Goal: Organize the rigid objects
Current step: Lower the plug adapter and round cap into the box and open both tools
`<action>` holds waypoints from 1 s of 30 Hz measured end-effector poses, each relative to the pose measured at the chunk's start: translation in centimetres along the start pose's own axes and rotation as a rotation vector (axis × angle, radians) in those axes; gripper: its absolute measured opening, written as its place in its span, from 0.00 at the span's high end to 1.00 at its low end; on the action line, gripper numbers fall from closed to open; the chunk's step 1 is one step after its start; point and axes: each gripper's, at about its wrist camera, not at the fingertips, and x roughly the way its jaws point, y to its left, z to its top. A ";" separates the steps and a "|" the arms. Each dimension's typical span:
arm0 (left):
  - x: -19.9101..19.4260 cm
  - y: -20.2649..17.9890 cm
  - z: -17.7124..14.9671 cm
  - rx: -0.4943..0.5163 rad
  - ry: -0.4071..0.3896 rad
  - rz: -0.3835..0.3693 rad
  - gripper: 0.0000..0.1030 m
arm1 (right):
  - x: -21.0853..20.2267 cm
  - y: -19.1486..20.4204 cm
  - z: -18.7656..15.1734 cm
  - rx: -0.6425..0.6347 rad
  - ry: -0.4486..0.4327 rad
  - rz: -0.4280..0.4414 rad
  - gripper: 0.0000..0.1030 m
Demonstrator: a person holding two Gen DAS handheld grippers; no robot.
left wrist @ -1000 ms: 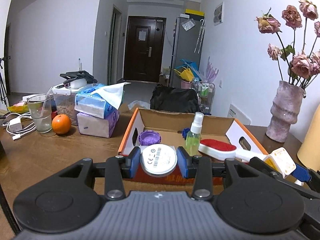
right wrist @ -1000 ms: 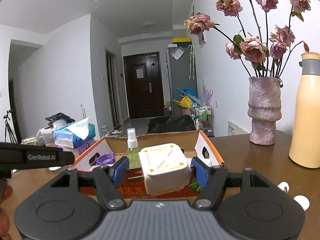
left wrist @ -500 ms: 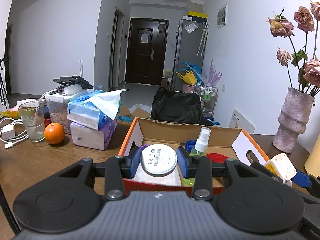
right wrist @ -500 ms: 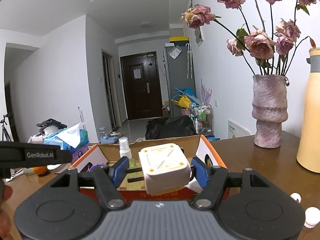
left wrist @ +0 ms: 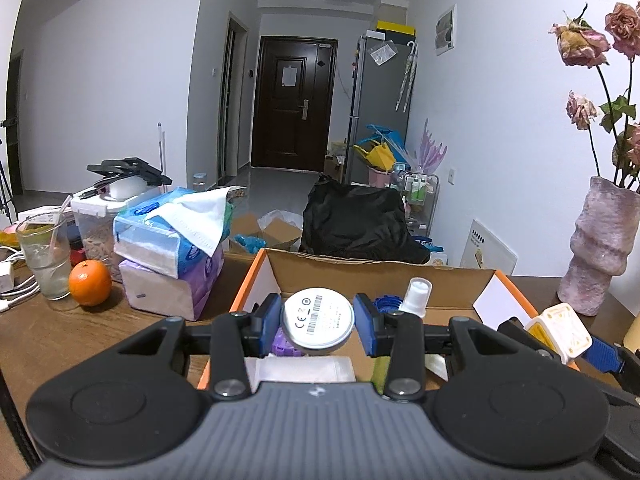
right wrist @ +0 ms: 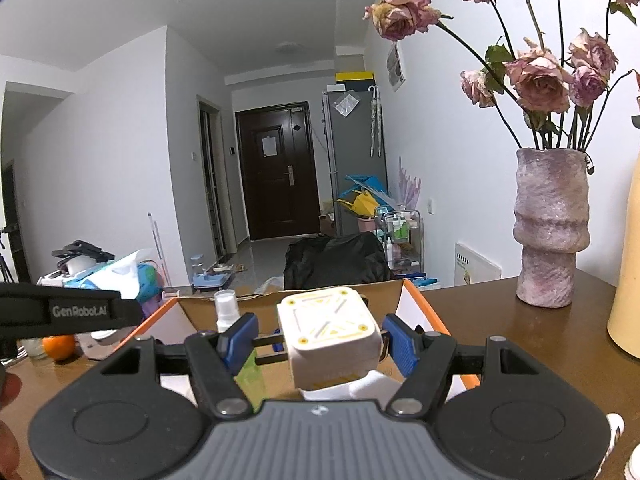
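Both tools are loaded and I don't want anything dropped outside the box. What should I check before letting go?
1. Left tool grips the round puck: ok.
2. Right tool grips the white cube: ok.
3. Puck above the open cardboard box: ok.
4. Cube above the box: ok.
5. Free floor space under each item: cannot tell; the spray bottle stands close by.
6. The two tools clear of each other: ok.

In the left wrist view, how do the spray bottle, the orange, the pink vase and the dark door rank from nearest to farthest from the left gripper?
1. Spray bottle, just right, in the box.
2. Orange, left on the table.
3. Pink vase, far right.
4. Dark door, down the hallway.

Measured from the left gripper.
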 end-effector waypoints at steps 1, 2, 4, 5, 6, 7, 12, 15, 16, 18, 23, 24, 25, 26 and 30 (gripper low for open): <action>0.2 0.0 0.0 0.001 0.000 0.000 0.60 | 0.2 0.0 0.0 -0.001 0.000 -0.001 0.34; 0.5 -0.1 0.1 0.002 0.000 0.001 0.60 | 0.5 0.0 0.1 -0.002 0.000 -0.001 0.34; 1.0 -0.2 0.2 0.003 0.001 0.005 0.60 | 1.1 0.0 0.2 0.002 0.005 -0.001 0.34; 1.3 -0.2 0.3 0.003 0.000 0.007 0.60 | 1.5 -0.1 0.3 0.006 0.008 -0.002 0.34; 1.4 -0.3 0.3 0.003 -0.001 0.008 0.60 | 1.7 -0.1 0.3 0.007 0.009 -0.004 0.34; 1.7 -0.3 0.4 0.002 -0.001 0.010 0.60 | 2.0 -0.1 0.4 0.008 0.008 -0.009 0.34; 2.7 -0.5 0.8 0.005 -0.004 0.016 0.60 | 3.2 -0.2 0.7 0.010 0.014 -0.021 0.34; 3.1 -0.6 1.0 0.008 -0.003 0.018 0.60 | 3.9 -0.2 0.8 0.010 0.020 -0.025 0.34; 3.3 -0.7 1.0 0.010 -0.002 0.018 0.60 | 4.2 -0.2 0.8 0.010 0.022 -0.027 0.34; 3.8 -0.8 1.2 0.012 0.000 0.019 0.60 | 4.6 -0.2 0.9 0.010 0.024 -0.032 0.34; 5.1 -0.9 1.4 0.017 0.008 0.024 0.60 | 5.6 -0.4 1.0 0.021 0.032 -0.040 0.34; 5.4 -0.9 1.4 0.018 0.010 0.025 0.60 | 5.7 -0.5 1.1 0.022 0.034 -0.041 0.34; 5.6 -0.9 1.4 0.019 0.011 0.026 0.60 | 6.0 -0.5 1.1 0.022 0.036 -0.044 0.34; 5.8 -0.9 1.4 0.021 0.012 0.029 0.60 | 6.2 -0.5 1.1 0.021 0.038 -0.046 0.34; 6.6 -0.9 1.4 0.026 0.018 0.036 0.60 | 6.9 -0.6 1.2 0.020 0.043 -0.053 0.34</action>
